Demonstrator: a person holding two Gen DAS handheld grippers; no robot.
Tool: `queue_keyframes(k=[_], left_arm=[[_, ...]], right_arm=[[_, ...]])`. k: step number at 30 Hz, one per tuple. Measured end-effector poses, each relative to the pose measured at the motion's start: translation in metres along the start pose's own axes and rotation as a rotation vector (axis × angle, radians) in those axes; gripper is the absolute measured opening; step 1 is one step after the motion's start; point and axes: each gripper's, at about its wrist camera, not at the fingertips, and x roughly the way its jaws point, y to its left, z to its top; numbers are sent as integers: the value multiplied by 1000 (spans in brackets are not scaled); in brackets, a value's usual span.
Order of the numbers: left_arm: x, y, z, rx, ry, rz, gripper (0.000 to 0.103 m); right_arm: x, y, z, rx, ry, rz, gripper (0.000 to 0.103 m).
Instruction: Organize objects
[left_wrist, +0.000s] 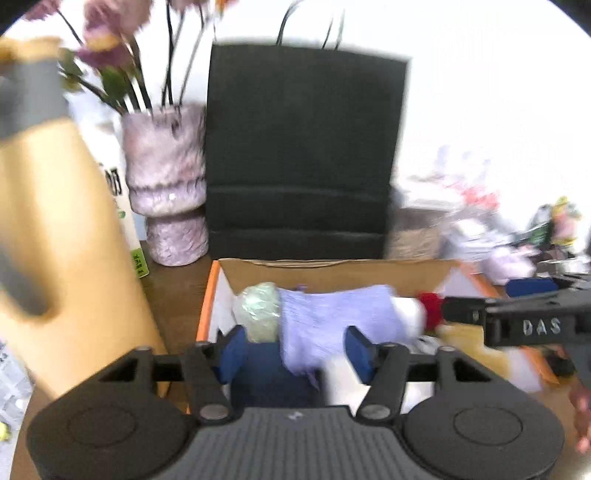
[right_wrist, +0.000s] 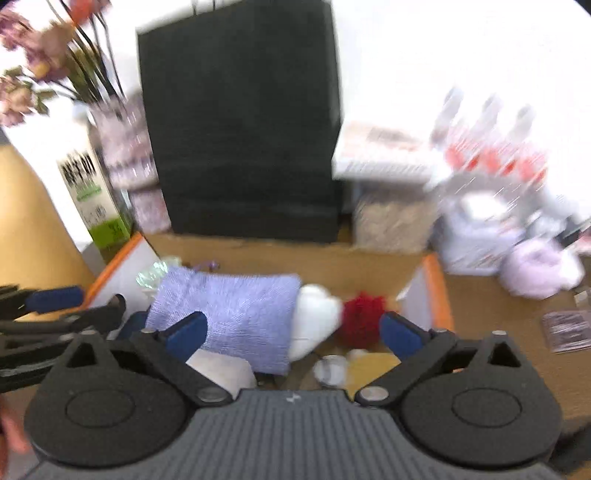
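Both wrist views look down, close, into the cardboard box (left_wrist: 332, 271).

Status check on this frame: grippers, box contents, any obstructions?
Left gripper open, right gripper open, both empty over cardboard box. Lavender cloth lies inside beside red pom-pom. Black paper bag stands behind, not blocking.

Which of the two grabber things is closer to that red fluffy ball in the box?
Right. The right gripper hangs open over the box with the red fluffy ball just inside its right finger. The left gripper sits open over the lavender cloth, farther left.
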Motion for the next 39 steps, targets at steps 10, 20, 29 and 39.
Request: queue_keyframes(k=[10, 20, 29, 39], left_arm=[[-221, -6, -183, -55, -115, -108, 102], [-311, -25, -244, -16, -117, 49, 103], [-356, -40, -255, 7, -160, 60, 103], [-358, -40, -258, -6, -153, 56, 103]], right_arm=[[-207, 40, -179, -109, -122, -73, 103], [-314, 73, -306, 73, -149, 18, 103], [-347, 98, -313, 31, -120, -4, 103], [-350, 105, -318, 45, -103, -44, 103]])
